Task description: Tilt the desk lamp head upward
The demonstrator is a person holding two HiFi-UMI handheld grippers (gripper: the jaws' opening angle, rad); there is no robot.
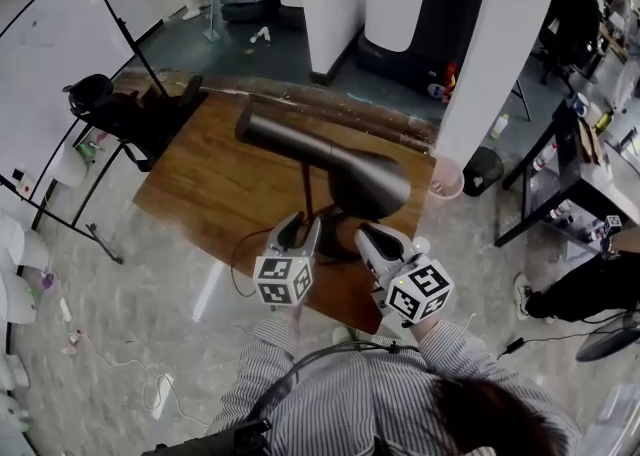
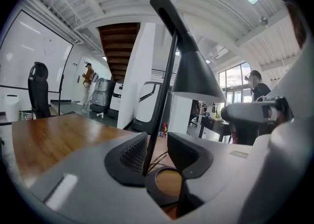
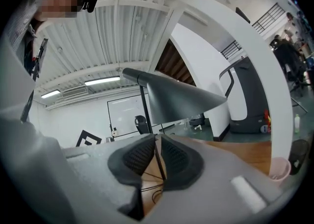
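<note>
Left gripper (image 2: 157,145): jaws spread, with the lamp's thin stem (image 2: 164,90) running up between the pads. I see no pad pressing on it, so I class it as framed, not gripped.

Right gripper (image 3: 156,142): jaws drawn almost together, leaving only a slit. The stem shows through that slit as a dark line. In the head view this gripper sits beside the stem, so I judge it empty.

Lamp head (image 1: 370,184): a dark cone just above and ahead of both grippers, over the wooden table (image 1: 210,184). In both gripper views its open mouth faces down, roughly level.

Progress: I judge the tilt not yet begun. Neither gripper touches the head. Remaining work is to steady the stem, reach the cone and raise its mouth.
</note>
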